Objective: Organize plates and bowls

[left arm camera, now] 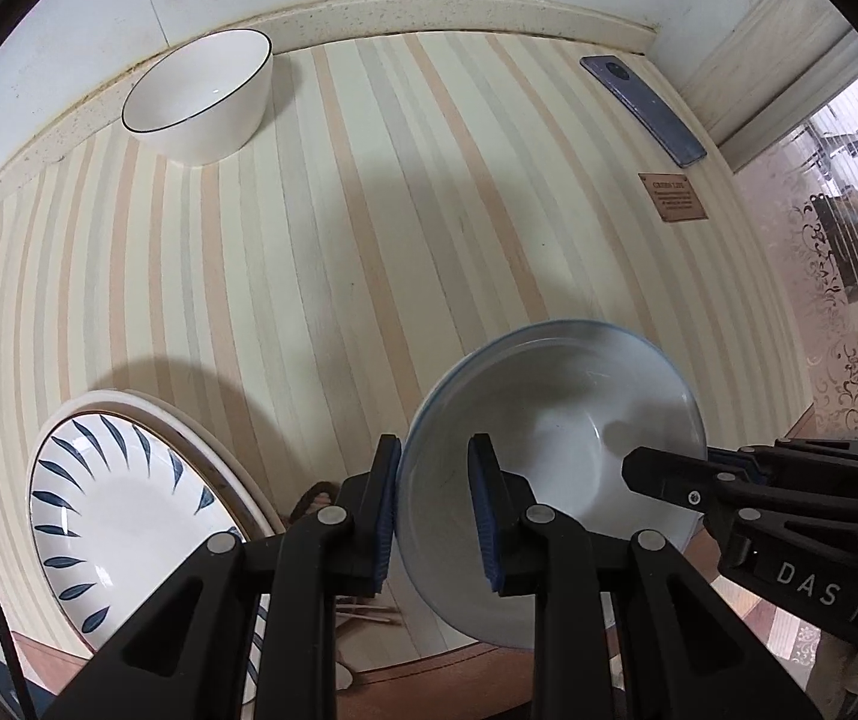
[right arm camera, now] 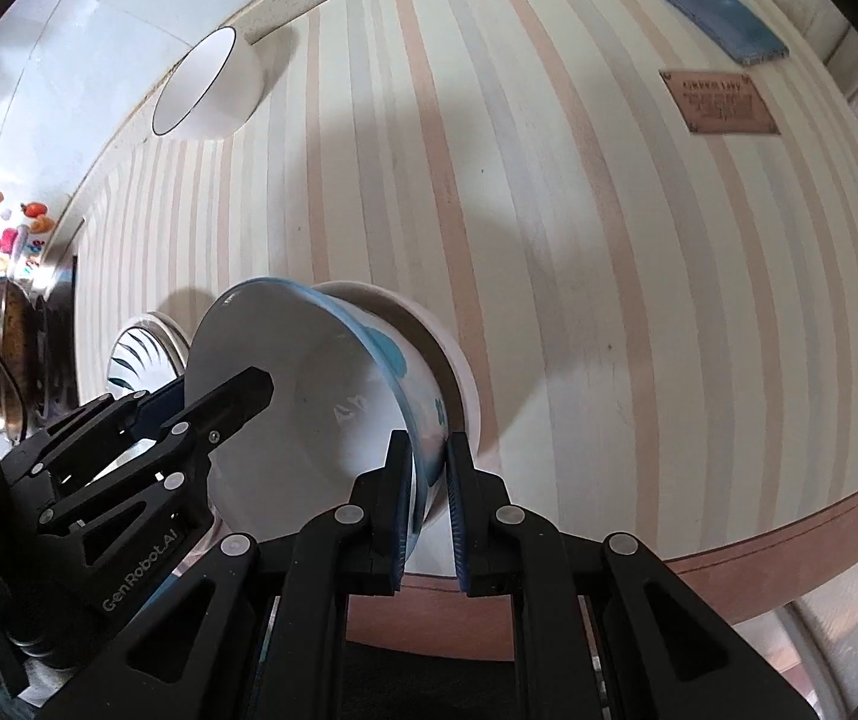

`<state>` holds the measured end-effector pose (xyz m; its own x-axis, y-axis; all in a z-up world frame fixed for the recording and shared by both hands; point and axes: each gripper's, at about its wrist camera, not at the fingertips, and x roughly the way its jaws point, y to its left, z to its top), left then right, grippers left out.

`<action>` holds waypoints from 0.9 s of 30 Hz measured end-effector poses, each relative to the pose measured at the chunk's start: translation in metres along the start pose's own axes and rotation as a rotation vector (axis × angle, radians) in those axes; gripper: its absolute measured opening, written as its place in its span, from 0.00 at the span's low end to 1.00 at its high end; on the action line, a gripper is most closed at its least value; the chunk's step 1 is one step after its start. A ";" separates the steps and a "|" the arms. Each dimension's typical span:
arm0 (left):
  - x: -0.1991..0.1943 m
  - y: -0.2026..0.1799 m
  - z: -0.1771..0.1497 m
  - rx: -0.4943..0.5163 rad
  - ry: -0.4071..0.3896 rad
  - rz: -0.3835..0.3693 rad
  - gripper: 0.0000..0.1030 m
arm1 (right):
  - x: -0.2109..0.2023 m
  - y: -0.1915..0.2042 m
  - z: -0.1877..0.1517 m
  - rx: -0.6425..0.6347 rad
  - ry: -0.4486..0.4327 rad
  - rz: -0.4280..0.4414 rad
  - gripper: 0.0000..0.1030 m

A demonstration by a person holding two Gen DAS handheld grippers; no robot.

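Two claws are clamped on one blue-rimmed bowl (left arm camera: 555, 468), which is held tilted just above the striped worktop (left arm camera: 321, 252). The left claw (left arm camera: 434, 510) is closed down on the bowl's near-left rim, one pad inside and one outside; the right claw (right arm camera: 429, 492) is pinched on the opposite wall in the same way. In the right wrist view a second, plain white bowl (right arm camera: 459, 360) appears to be nested under the blue-rimmed bowl, though whether the two are touching cannot be told.

The step in hand is judged to be stacking. It would be done well if both claws were lowered together at one pace, the blue-rimmed bowl levelled and centred before either grip is eased, and the pads drawn straight outward so the rim is not dragged.

Left of the blue-rimmed bowl, a leaf-patterned plate (left arm camera: 123, 510) is stacked on a white plate. Far beyond it, near the wall, a white bowl with a dark rim (left arm camera: 201, 96) is set.

"DAS" is read on the right claw's body, "GenRobot.AI" on the left claw's. A brown label (left arm camera: 672, 197) beyond the blue-rimmed bowl carries small print too blurred to be read. A phone (left arm camera: 645, 108) is laid further back.
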<state>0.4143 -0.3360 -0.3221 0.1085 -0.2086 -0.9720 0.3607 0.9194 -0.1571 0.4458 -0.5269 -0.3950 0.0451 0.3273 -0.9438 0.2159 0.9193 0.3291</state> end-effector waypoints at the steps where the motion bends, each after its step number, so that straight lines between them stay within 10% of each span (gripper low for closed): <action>1: 0.001 0.000 -0.001 0.001 0.007 -0.002 0.20 | 0.000 0.003 0.000 -0.014 0.004 -0.012 0.15; 17: -0.035 0.018 0.002 -0.032 -0.071 -0.033 0.21 | -0.038 0.015 0.023 -0.054 0.017 -0.032 0.20; 21: -0.068 0.055 0.029 -0.123 -0.158 -0.017 0.25 | -0.057 0.034 0.057 -0.081 -0.032 0.027 0.42; 27: -0.067 0.141 0.089 -0.313 -0.203 0.024 0.26 | -0.048 0.079 0.137 -0.126 -0.089 0.088 0.43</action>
<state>0.5402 -0.2219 -0.2638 0.3060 -0.2191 -0.9265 0.0587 0.9757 -0.2113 0.5945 -0.5005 -0.3278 0.1455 0.3919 -0.9084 0.0840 0.9100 0.4060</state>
